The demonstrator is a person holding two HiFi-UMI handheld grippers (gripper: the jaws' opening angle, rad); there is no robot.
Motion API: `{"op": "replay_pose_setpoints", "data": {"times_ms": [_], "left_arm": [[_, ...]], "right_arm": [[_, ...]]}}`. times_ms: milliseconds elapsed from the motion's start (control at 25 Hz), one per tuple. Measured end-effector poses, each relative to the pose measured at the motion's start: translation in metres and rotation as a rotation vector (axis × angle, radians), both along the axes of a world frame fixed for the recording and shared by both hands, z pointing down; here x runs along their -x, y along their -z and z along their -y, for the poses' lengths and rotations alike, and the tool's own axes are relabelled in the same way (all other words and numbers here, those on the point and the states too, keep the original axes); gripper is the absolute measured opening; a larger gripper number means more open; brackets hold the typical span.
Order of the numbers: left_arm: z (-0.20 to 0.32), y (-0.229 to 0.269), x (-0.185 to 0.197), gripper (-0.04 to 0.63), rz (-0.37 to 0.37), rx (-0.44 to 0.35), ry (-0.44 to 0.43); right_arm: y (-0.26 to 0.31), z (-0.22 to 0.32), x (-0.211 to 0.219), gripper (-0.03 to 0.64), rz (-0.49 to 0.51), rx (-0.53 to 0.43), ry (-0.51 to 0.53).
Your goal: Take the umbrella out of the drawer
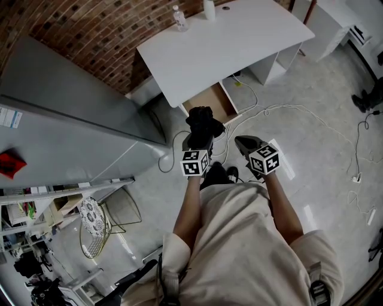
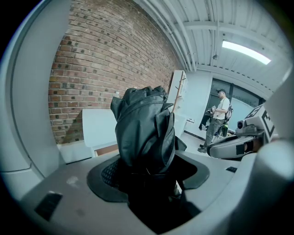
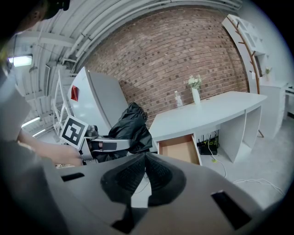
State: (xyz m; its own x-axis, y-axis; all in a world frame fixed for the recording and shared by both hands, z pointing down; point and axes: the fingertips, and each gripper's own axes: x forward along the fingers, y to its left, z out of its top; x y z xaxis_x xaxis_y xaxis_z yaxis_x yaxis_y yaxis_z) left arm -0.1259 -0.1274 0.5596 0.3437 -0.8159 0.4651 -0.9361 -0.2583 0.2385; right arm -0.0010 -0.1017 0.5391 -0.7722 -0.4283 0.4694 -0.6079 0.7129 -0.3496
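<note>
My left gripper (image 1: 203, 132) is shut on a folded black umbrella (image 1: 204, 122), held in the air in front of the open drawer (image 1: 210, 103) of the white desk (image 1: 227, 42). In the left gripper view the umbrella (image 2: 144, 131) stands bunched up between the pads. The drawer (image 3: 179, 149) shows a bare wooden inside. My right gripper (image 1: 244, 143) hangs to the right of the left one with its jaws shut and nothing between them. In the right gripper view the pads (image 3: 146, 173) meet, with the umbrella (image 3: 129, 126) off to the left.
A clear bottle (image 1: 179, 18) and a white vase (image 1: 209, 8) stand on the desk's far edge by the brick wall. White cables (image 1: 281, 110) lie on the floor right of the drawer. A grey cabinet (image 1: 66, 125) stands at left. A person (image 2: 218, 119) stands far off.
</note>
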Motion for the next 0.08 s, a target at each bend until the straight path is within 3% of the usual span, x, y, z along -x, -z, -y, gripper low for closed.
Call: {"op": "replay_pose_setpoints", "data": {"times_ms": [80], "left_arm": [[-0.0014,0.0012,0.0064,0.281,-0.001,0.0,0.007]], "right_arm": [[0.0006,-0.0009,0.0041,0.069,0.001,-0.004,0.0]]}}
